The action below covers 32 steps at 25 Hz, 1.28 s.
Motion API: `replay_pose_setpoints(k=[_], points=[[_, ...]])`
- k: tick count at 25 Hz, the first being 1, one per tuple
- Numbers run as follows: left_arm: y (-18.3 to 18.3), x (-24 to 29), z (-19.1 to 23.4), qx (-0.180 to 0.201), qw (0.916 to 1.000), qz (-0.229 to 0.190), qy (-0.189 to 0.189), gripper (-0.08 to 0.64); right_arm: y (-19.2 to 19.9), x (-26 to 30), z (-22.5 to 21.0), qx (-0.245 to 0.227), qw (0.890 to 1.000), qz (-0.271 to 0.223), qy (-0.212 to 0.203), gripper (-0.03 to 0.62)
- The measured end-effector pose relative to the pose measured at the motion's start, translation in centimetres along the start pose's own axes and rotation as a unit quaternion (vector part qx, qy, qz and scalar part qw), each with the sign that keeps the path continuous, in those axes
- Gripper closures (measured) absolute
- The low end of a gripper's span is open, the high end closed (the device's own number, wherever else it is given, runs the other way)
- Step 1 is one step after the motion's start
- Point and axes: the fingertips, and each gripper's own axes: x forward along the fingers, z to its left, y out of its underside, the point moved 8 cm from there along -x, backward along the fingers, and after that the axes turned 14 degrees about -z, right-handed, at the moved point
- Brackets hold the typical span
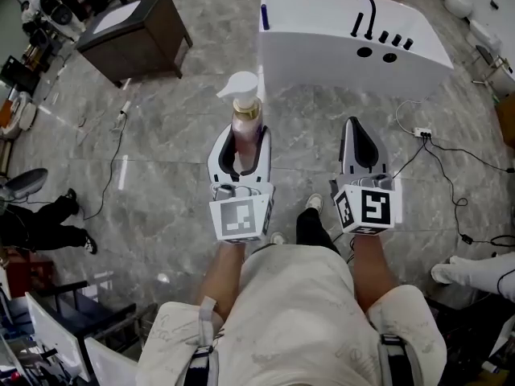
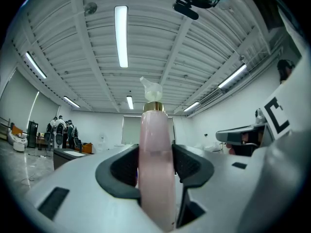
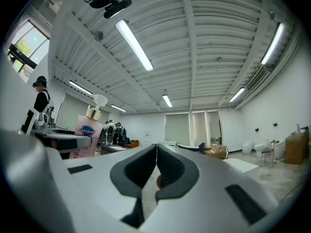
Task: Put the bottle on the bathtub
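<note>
A pink pump bottle (image 1: 244, 123) with a gold collar and white pump head stands upright in my left gripper (image 1: 240, 153), whose jaws are shut on its body; in the left gripper view the bottle (image 2: 156, 164) fills the gap between the dark pads. The white bathtub (image 1: 322, 51) with a black faucet (image 1: 366, 13) stands on the floor ahead and to the right. My right gripper (image 1: 360, 147) is held level beside the left one, shut with nothing in it; its pads meet (image 3: 156, 171). The bottle (image 3: 88, 135) also shows at the left of the right gripper view.
A dark wooden cabinet (image 1: 137, 34) stands at the upper left. Cables and a power strip (image 1: 422, 133) lie on the marble floor to the right of the tub. A person's dark shoes (image 1: 68, 203) are at the left edge, and chairs (image 1: 56, 328) at the lower left.
</note>
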Motion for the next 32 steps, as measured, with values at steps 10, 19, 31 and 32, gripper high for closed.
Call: replay_pose_setpoints(k=[10,19,31,32], points=[[3.1,5.5,-1.3,-0.005,0.9998,0.010,0.016,0.348,3.6,3.6,-4.1,0.007,1.000,0.013,0.013,0.601],[6.2,14.5,-4.7,-0.005,0.9991,0.016,0.040,0.348,6.7,8.3,-11.5,0.019,0.998,0.031,0.046,0.601],[10.2,26.1,-11.4,0.010,0.9978,0.017,0.063,0.348,10.1,13.9,-22.4,0.005,0.998,0.023,0.064,0.601],[10.5,27.0,-11.8,0.010,0.9978,0.016,0.063,0.348,10.3,14.4,-23.3,0.004,0.998,0.022,0.066,0.601]])
